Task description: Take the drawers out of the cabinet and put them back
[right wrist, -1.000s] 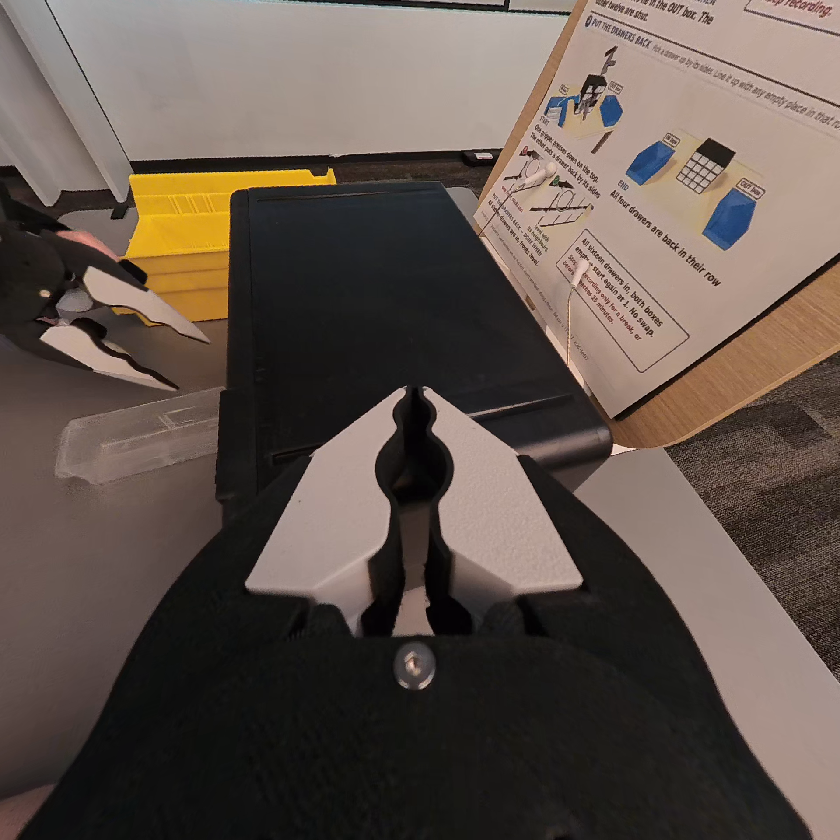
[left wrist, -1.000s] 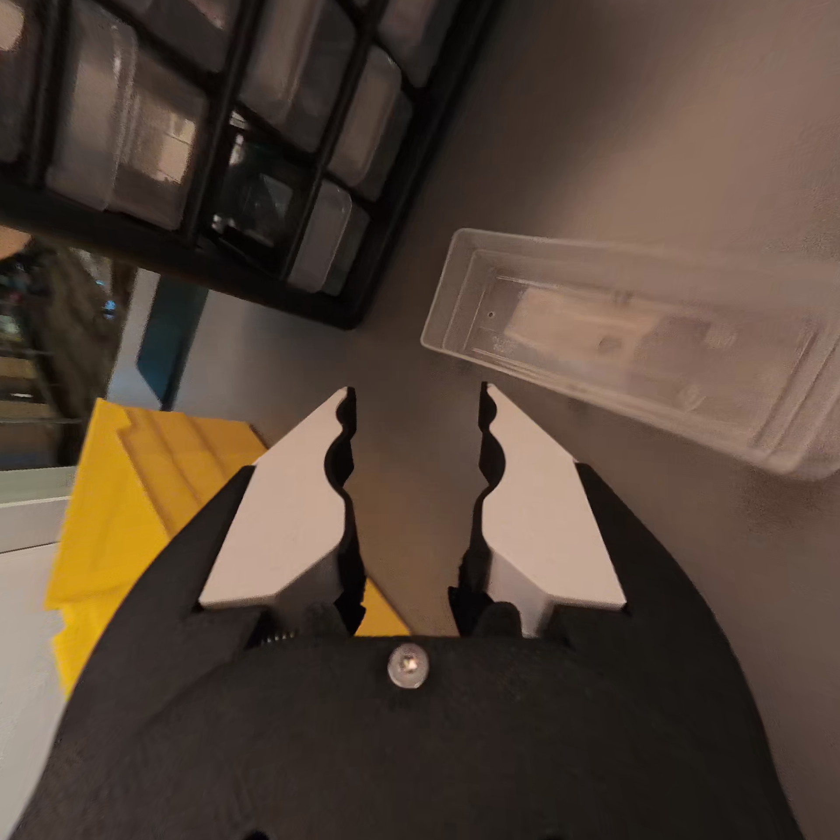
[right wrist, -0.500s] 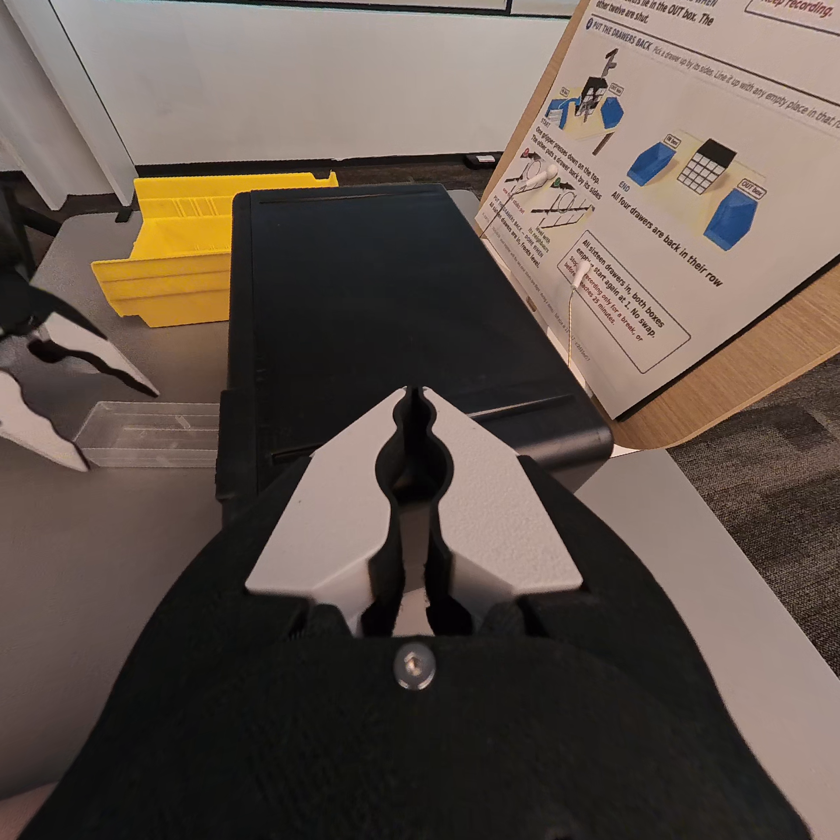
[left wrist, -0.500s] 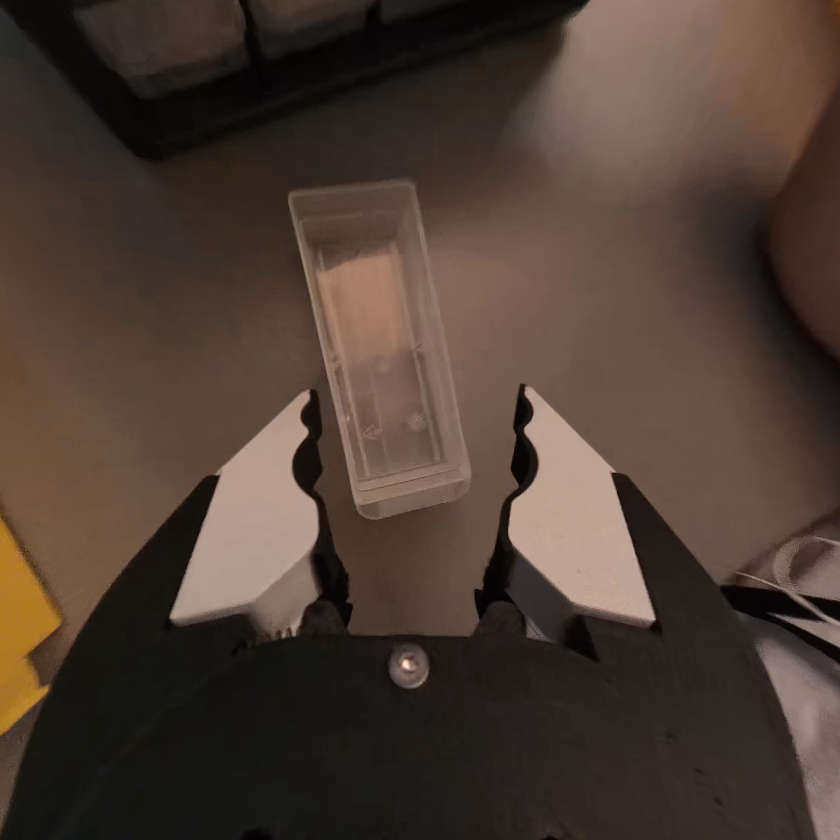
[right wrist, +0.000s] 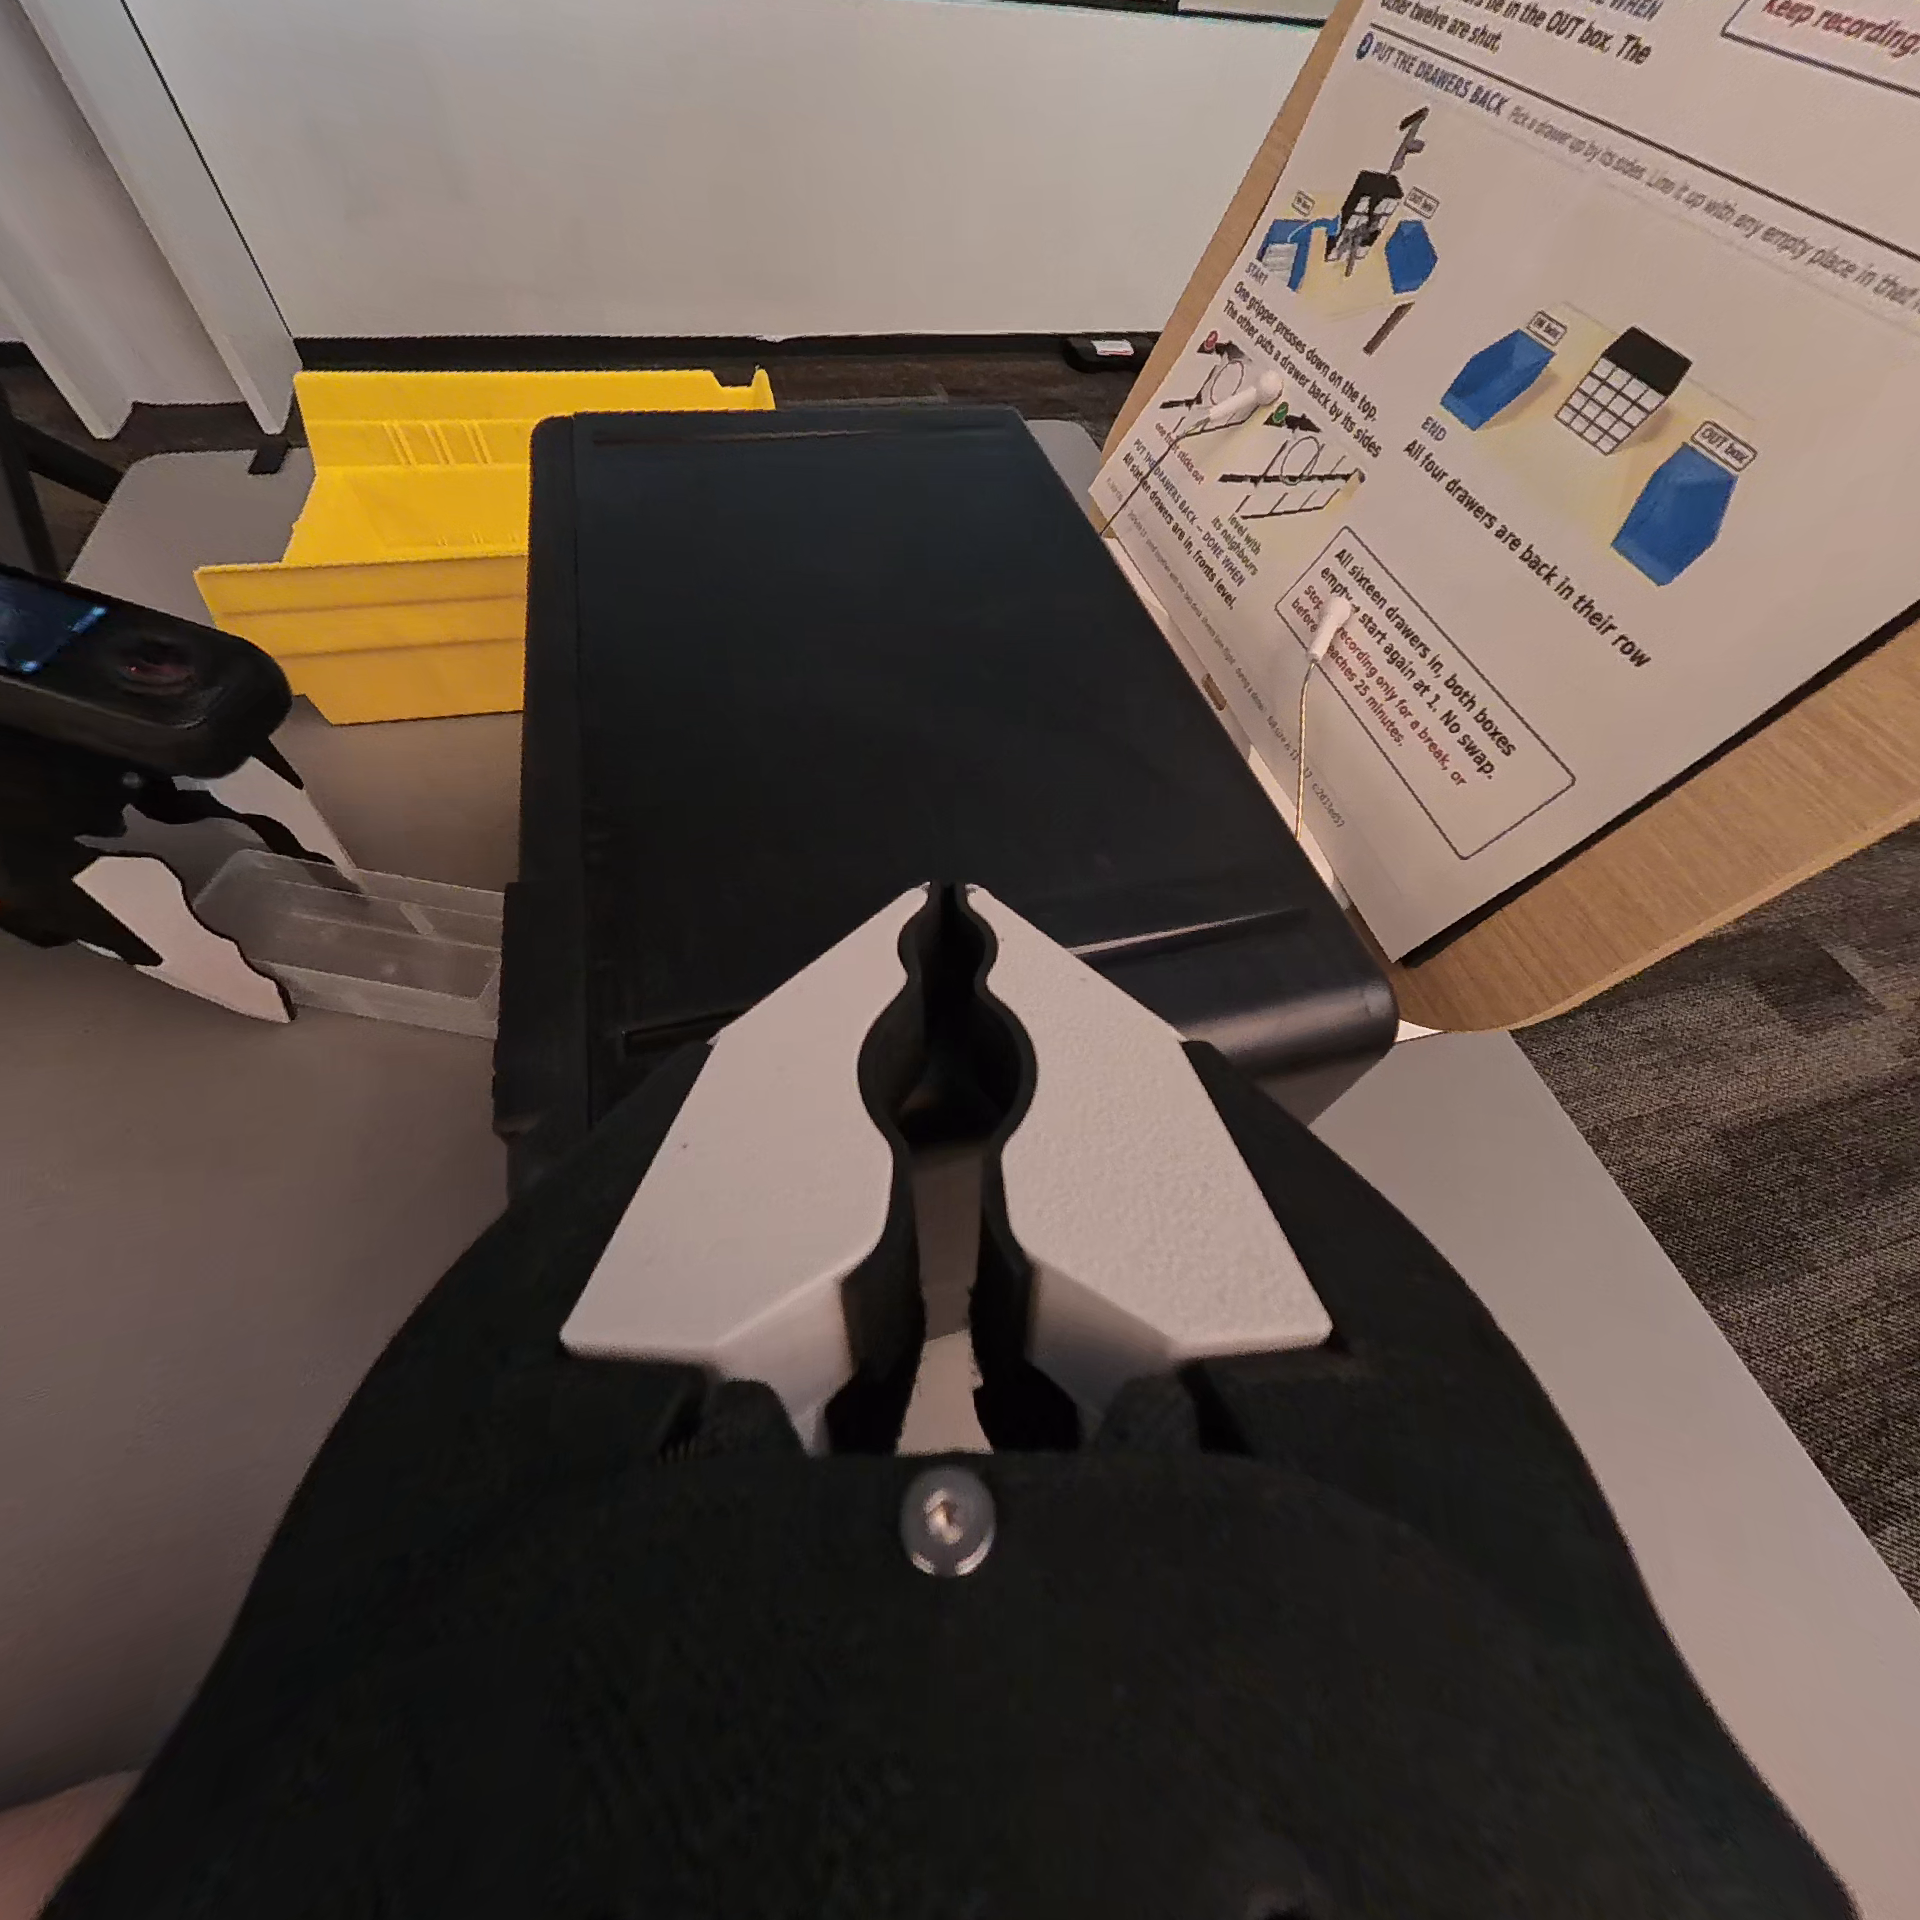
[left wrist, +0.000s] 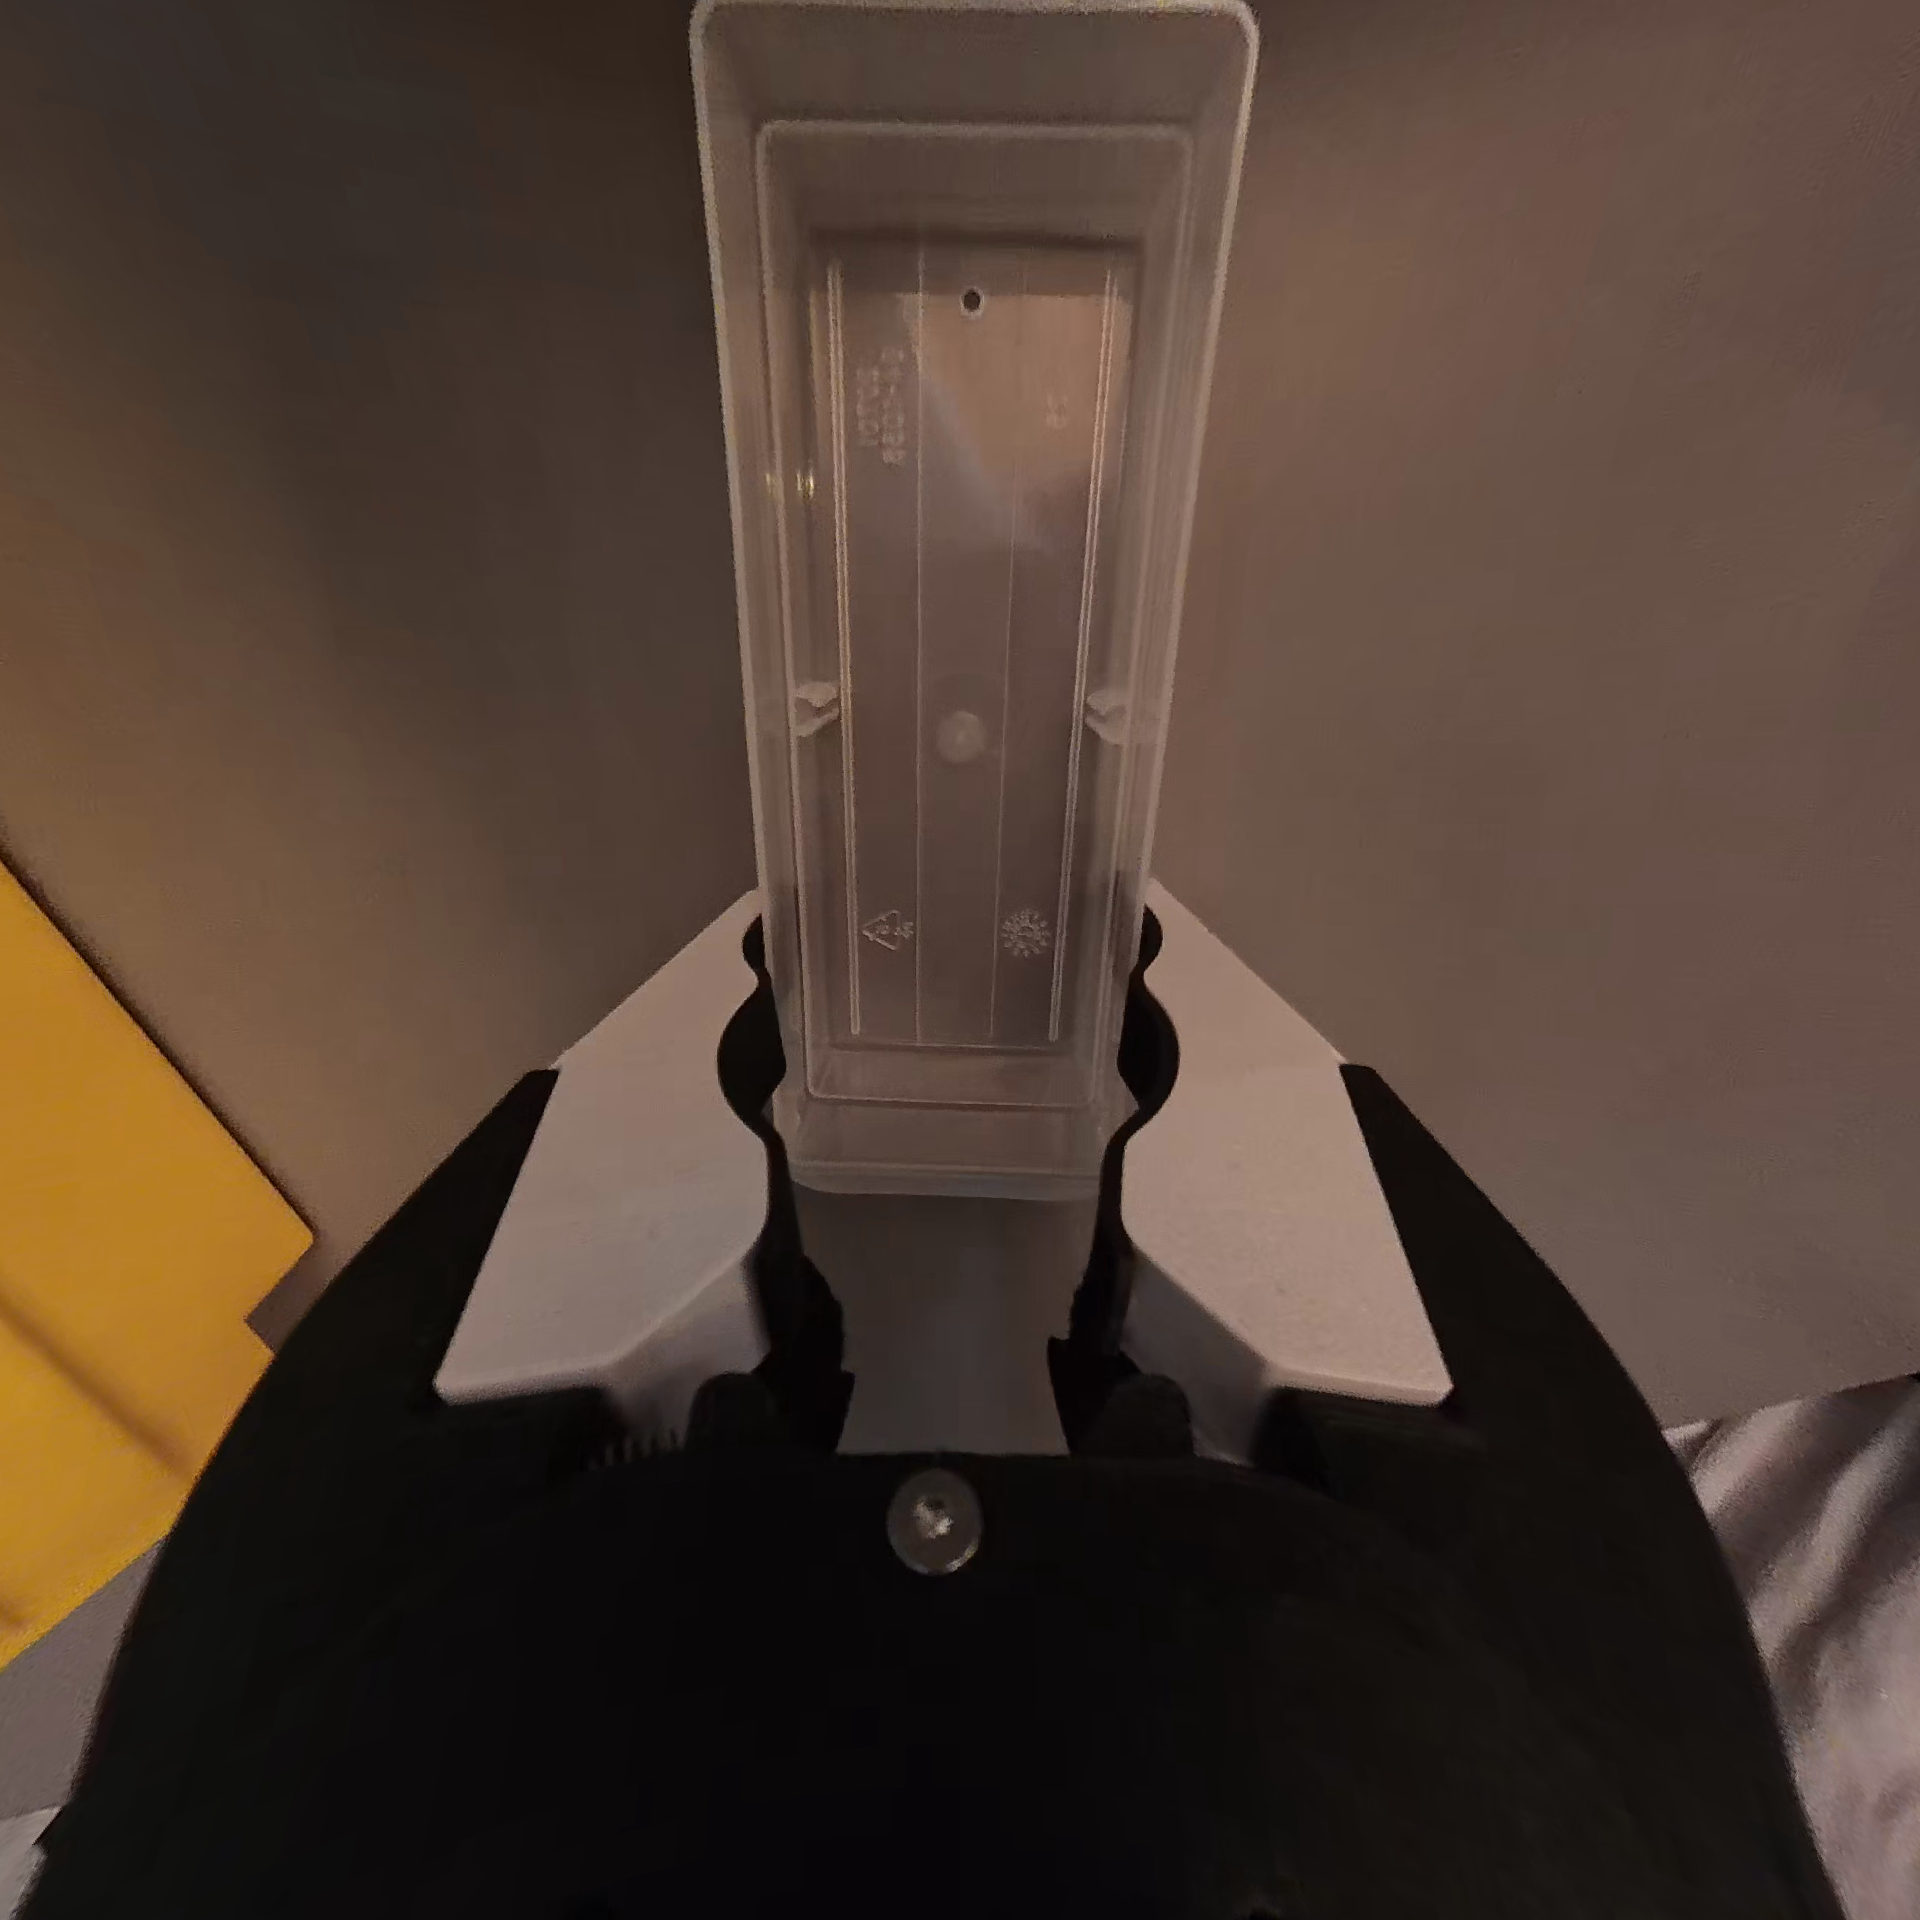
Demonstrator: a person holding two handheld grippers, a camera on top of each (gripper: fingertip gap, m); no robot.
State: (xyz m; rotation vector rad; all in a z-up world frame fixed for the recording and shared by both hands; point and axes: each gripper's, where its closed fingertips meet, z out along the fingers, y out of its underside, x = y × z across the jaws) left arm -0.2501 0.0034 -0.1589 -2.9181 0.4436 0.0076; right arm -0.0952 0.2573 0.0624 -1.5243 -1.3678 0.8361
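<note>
The left gripper [left wrist: 940, 1023] has its jaws set around the near end of a clear plastic drawer [left wrist: 971, 582], one grey finger [left wrist: 665, 1164] on each long side. The jaws stand about a drawer's width apart and look to be touching both side walls, so I judge them pinching the drawer, though how firmly cannot be told. The drawer lies open side up on the grey table [left wrist: 364, 520], empty, its far end pointing away from the gripper. In the right wrist view the same drawer [right wrist: 353, 940] lies just beside the left side of the black cabinet [right wrist: 894, 665], with the left gripper [right wrist: 265, 935] at its outer end.

The right gripper [right wrist: 945, 894] has its jaws pressed together with nothing between them; its tips are over the near edge of the cabinet's top, whether resting on it or just above cannot be told.

The drawer looks light, thin-walled and stiff, and smooth enough to slip. Its side walls would likely flex under a hard squeeze, so a moderate pinch low on both long sides, close to the end wall where the box is stiffest, seems the best hold. Held by one end, it may droop or twist.

A yellow bin [right wrist: 416, 561] stands behind the drawer, left of the cabinet, and an instruction board [right wrist: 1558, 416] leans to the cabinet's right.
</note>
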